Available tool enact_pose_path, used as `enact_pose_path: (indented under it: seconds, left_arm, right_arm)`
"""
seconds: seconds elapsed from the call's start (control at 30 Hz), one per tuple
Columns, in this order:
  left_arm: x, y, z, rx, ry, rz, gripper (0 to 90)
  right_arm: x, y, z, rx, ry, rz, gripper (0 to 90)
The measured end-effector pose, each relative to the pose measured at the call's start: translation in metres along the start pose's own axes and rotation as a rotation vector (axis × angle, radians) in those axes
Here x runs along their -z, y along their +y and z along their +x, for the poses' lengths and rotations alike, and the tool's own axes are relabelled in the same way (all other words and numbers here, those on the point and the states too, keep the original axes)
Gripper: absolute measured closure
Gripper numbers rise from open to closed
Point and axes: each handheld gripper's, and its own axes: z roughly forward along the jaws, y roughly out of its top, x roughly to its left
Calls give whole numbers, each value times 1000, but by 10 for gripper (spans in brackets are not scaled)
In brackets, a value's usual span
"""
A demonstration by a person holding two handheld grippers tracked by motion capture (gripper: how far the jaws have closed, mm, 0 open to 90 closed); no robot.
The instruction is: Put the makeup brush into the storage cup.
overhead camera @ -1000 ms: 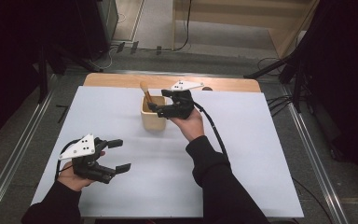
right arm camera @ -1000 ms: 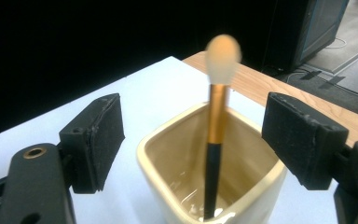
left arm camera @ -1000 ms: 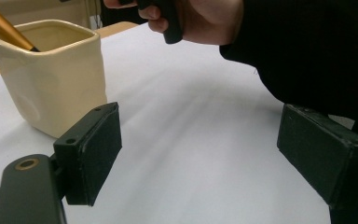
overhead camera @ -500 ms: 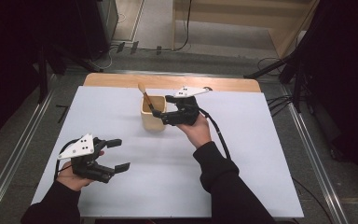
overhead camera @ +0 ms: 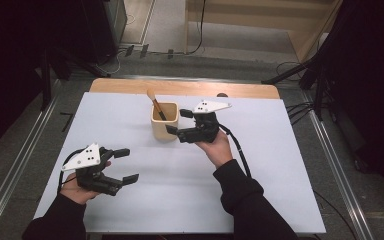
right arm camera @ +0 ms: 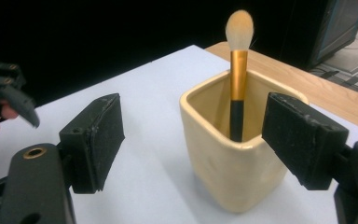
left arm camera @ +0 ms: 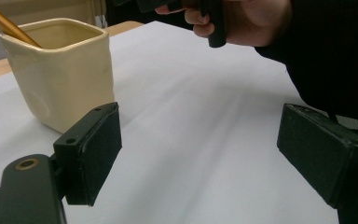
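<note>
A cream square cup (overhead camera: 164, 121) (left arm camera: 59, 72) (right arm camera: 235, 158) stands upright on the white table sheet near the back middle. A makeup brush (overhead camera: 155, 105) (right arm camera: 238, 74) with a gold ferrule and pale bristles leans inside it, bristles up. My right gripper (overhead camera: 178, 124) (right arm camera: 209, 144) is open just right of the cup, jaws pointing at it, nothing between them. My left gripper (overhead camera: 125, 164) (left arm camera: 200, 154) rests open near the front left, well apart from the cup, holding nothing.
The white sheet (overhead camera: 270, 165) covers most of the table; a wooden strip (overhead camera: 130, 86) shows along the far edge. Metal rails (overhead camera: 15, 170) run down both sides. The right hand (left arm camera: 242, 21) is in the left gripper view beyond the cup.
My right gripper has drawn back from over the cup toward the right and a little nearer, leaving the brush in the cup. The left gripper has stayed put.
</note>
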Motion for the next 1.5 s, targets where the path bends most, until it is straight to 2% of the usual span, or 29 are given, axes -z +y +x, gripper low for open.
enact_pose_path:
  seconds: [0.33, 0.5, 0.67, 0.73, 0.97, 1.13, 1.5]
  left_arm:
    - [1, -1, 1, -9, 11, -1, 143]
    - [1, -1, 1, -7, 11, 7, 143]
    - [0, -1, 0, -15, 11, 2, 143]
    - [0, -1, 0, -16, 12, 5, 143]
    - [0, -2, 1, -5, 11, 3, 143]
    - [0, -2, 1, -2, 11, 4, 143]
    - [2, -2, 3, -1, 15, -15, 143]
  right_arm:
    - [16, -13, 6, 28, 16, -37, 204]
    - [23, -18, 7, 37, 22, -31, 197]
    - [29, -24, 6, 22, 24, -56, 197]
    - [32, -26, 6, 18, 29, -47, 195]
    - [42, -37, 6, 34, 22, -55, 189]
    - [50, -45, 7, 40, 26, -88, 188]
    - [65, -57, 6, 34, 11, -88, 187]
